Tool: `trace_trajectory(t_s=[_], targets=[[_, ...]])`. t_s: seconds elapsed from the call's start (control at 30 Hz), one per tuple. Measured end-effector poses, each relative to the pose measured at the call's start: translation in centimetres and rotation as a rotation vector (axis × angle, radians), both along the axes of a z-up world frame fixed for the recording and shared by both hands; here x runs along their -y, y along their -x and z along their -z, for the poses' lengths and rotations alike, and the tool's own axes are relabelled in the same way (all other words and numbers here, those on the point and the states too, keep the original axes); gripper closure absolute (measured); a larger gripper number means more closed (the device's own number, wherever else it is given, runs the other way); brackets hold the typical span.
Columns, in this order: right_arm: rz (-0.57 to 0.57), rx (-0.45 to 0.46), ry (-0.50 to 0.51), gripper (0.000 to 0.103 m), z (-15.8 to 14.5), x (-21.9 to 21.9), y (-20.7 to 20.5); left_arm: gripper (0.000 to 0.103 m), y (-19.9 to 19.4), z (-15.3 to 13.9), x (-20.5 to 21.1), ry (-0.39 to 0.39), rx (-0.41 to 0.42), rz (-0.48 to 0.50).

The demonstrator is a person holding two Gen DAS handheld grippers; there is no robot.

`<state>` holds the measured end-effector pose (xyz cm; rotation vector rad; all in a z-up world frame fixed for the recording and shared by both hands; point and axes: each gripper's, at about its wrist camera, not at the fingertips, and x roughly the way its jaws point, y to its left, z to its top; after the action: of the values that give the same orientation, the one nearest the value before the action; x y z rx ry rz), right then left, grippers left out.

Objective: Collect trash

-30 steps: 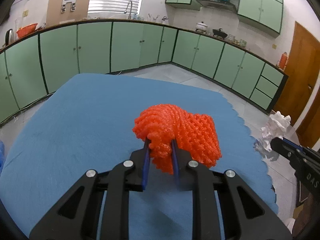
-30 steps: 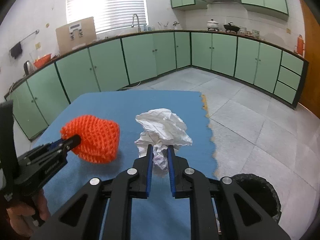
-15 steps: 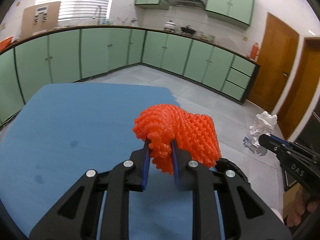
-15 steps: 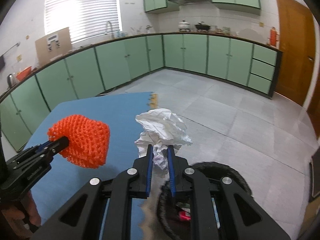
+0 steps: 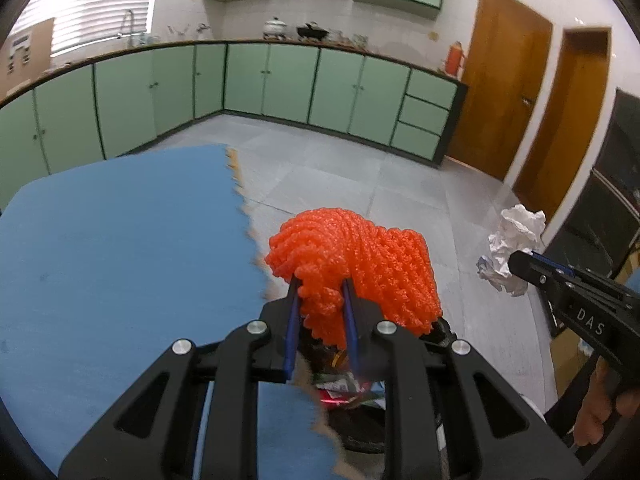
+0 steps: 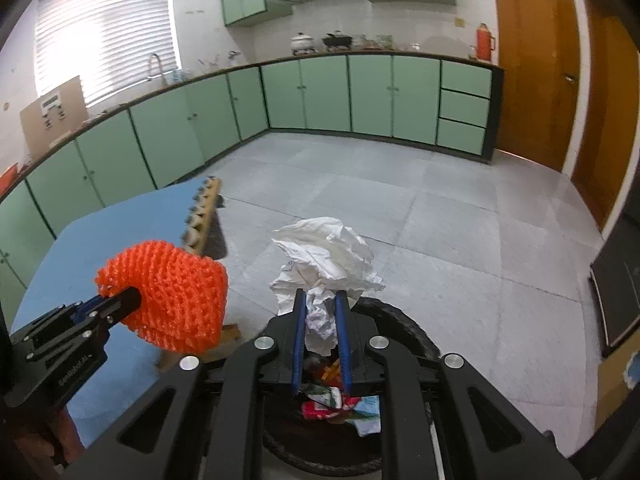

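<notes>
My left gripper point(image 5: 320, 286) is shut on a crumpled orange foam net point(image 5: 360, 256), held past the right edge of the blue table point(image 5: 120, 264). The same net point(image 6: 172, 296) shows at the left of the right wrist view. My right gripper point(image 6: 320, 300) is shut on a crumpled white paper ball point(image 6: 328, 256), also seen as the paper ball point(image 5: 514, 240) at the right of the left wrist view. Both loads hang over a black round trash bin point(image 6: 404, 320) on the floor, which holds colourful wrappers point(image 6: 340, 404).
Grey tiled floor point(image 6: 440, 220) spreads ahead. Green cabinets point(image 6: 320, 96) line the far walls, with wooden doors point(image 5: 508, 80) at the right. A dark appliance point(image 6: 616, 280) and a cardboard box point(image 6: 616, 376) stand at the right. The table's jagged edge point(image 5: 244, 208) runs beside the bin.
Both grippers have swung to the right off the blue table, carrying the net and the paper ball. The trash bin has come into view beneath them.
</notes>
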<state>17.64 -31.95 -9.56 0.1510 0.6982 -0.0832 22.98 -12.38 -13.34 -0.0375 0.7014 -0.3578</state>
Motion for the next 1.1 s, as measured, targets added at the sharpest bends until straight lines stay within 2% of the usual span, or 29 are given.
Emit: trace_trajectory(t_s=[0.37,0.53,0.6,0.73,0.8,0.87,0.93,1.0,1.07,1.1], targets=[[0.047,-0.065,-0.017,0.088,4.1,4.1,-0.2,0.083,-1.6,3.4,4.2,-0.029,-0.054,0.055],[0.049,-0.083,-0.023,0.079,5.0,4.8,-0.6,0.065,-2.8,3.8,4.7,-0.018,-0.082,0.068],[0.057,-0.089,-0.025,0.071,5.4,5.0,-0.8,0.065,-2.9,4.0,4.9,-0.02,-0.083,0.067],[0.075,-0.084,-0.033,0.068,5.5,5.7,-0.9,0.065,-3.1,3.8,5.0,-0.016,-0.079,0.064],[0.079,-0.074,-0.032,0.061,5.2,5.7,-0.7,0.062,-3.1,3.3,4.7,-0.014,-0.067,0.058],[0.082,-0.06,-0.018,0.054,4.7,5.5,-0.6,0.055,-2.8,2.6,4.1,-0.007,-0.047,0.046],[0.082,-0.045,-0.002,0.04,3.9,5.1,-0.3,0.044,-2.4,1.8,3.4,-0.004,-0.028,0.034],[0.084,-0.03,0.015,0.019,2.9,4.5,0.1,0.038,-1.9,0.7,2.5,-0.004,-0.001,0.014],[0.069,-0.008,0.021,0.013,2.0,3.9,0.6,0.034,-1.4,-0.4,1.7,-0.001,0.019,0.002],[0.06,-0.002,0.023,0.01,1.6,3.6,0.8,0.028,-1.1,-0.9,1.3,0.0,0.026,-0.005]])
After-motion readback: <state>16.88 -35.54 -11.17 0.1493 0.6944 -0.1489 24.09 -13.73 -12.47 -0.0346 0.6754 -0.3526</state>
